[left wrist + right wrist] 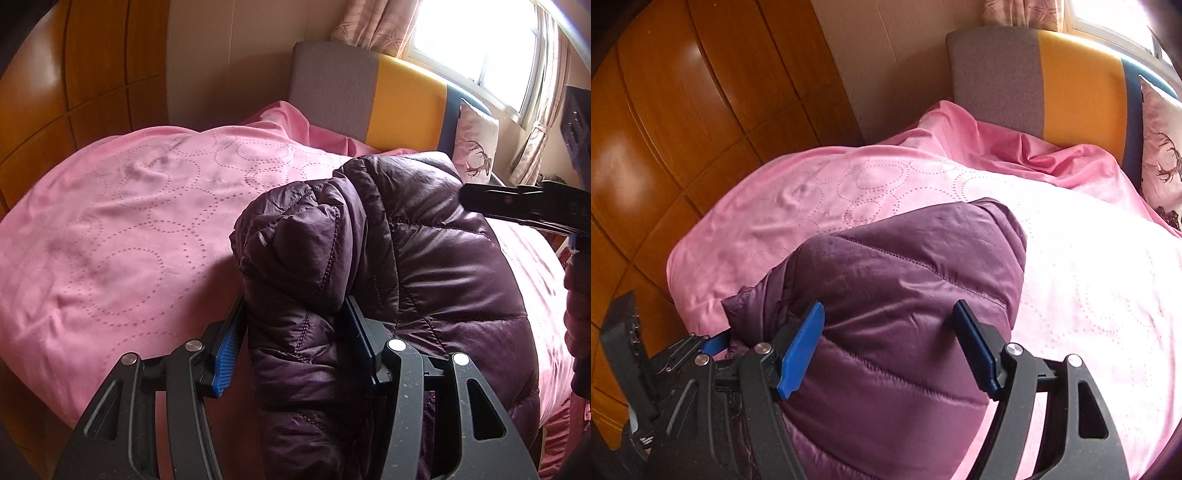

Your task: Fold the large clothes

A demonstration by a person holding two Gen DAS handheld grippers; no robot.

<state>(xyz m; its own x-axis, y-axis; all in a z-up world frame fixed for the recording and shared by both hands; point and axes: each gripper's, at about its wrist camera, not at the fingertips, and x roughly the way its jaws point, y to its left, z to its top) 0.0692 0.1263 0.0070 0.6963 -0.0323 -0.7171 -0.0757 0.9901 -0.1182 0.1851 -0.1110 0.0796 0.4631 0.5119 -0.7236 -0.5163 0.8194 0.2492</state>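
Purple quilted jacket lying on the pink bed cover, mid-fold. Left tool clenched on a bunched sleeve or side panel toward 6 o'clock; right tool released, jaws spread over the jacket body without gripping. Next move, judged: carry the held part across toward 3 o'clock, then flatten.
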